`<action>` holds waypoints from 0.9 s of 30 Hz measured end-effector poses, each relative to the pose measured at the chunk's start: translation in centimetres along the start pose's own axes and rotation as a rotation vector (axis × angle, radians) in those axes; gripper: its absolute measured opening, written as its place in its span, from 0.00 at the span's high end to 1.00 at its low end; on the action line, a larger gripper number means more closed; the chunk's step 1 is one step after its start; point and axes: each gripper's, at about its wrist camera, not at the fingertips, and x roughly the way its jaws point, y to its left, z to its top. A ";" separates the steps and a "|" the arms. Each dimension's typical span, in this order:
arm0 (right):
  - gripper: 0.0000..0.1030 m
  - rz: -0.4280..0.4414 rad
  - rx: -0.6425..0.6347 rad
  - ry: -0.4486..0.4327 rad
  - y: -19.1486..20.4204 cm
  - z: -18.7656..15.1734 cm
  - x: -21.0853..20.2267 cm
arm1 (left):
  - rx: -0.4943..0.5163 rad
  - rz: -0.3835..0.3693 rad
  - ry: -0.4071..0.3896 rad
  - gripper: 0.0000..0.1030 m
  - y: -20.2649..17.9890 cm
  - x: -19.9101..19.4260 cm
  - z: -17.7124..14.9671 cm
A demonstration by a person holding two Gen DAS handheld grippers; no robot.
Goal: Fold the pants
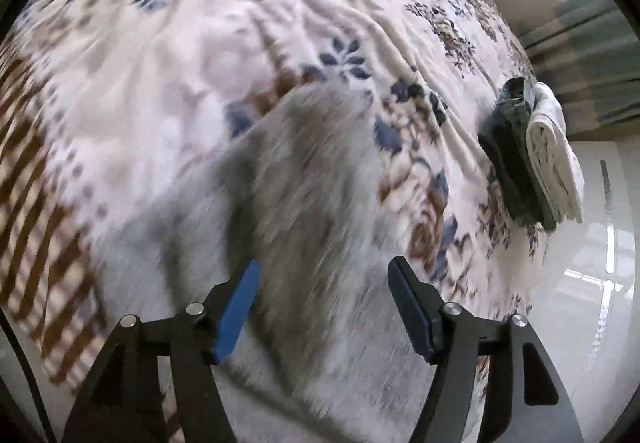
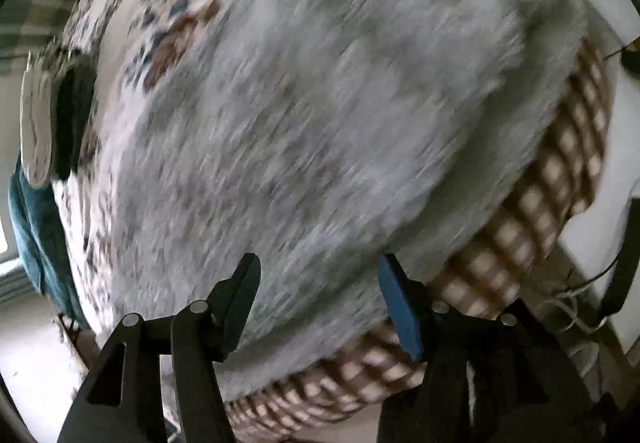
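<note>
Grey pants lie on a floral bedspread.

The pants, in the middle of both frames, look like soft, fuzzy grey cloth with a matt nap, lying on a crumpled floral cloth bedspread edged with brown checked fabric. At the right of the left wrist frame, a folded white cloth rests on dark denim-like cloth, beside a glossy pale floor. Each gripper is matt black plastic with bright metal pins.
</note>
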 end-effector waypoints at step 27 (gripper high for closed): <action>0.92 -0.102 -0.189 0.004 4.7 -4.7 1.5 | -0.057 0.234 -0.023 0.89 11.7 -2.5 -3.1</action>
